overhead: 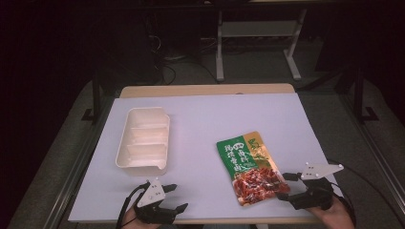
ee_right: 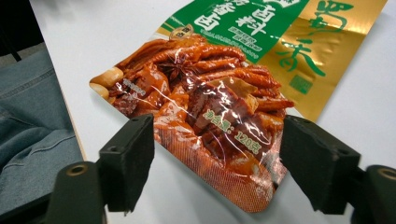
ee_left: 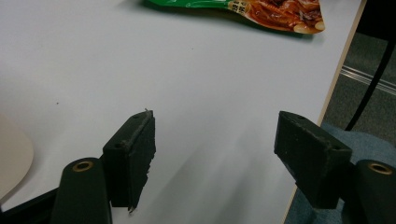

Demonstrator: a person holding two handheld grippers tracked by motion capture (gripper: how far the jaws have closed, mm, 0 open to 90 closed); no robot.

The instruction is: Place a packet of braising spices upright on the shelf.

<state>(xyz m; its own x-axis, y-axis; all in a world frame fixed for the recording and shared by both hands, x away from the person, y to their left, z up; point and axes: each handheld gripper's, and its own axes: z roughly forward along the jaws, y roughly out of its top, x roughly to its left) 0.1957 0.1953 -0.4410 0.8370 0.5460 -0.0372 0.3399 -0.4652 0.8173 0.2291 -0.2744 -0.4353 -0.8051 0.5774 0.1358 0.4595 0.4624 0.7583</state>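
- Cream plastic, moulded into three compartments: the tray (overhead: pixel 143 138) sits on the left half of the white table (overhead: pixel 205 119), all its sections bare, well apart from the food pouch.
- The left gripper (overhead: pixel 177 197) rests near the front edge just below the tray, its jaws standing wide apart over bare table with nothing between them; its own view shows the two black pads (ee_left: pixel 135 154) separated and the pouch far off at the top.
- The pouch (overhead: pixel 250 167) lies flat, right of centre, tilted so its lower end points toward the front right. It is a glossy foil sachet: green panel with white characters, gold panel beside it, and a printed picture of reddish-brown braised food across the lower part. Its surface looks slightly puffed and crinkled.
- The right gripper (overhead: pixel 285 187) is at the pouch's lower right corner, jaws spread open. In the right gripper view the pads (ee_right: pixel 128 158) flank that end of the pouch (ee_right: pixel 224 93); they seem not to press on it, though whether they touch is hard to judge.
- Risk, as I judge it: the film is slick and lies flush on the table, so closing flat could push the pouch away or pinch only the thin seal edge and let it slip on lifting.
- A low approach could also drive the jaws into the table.
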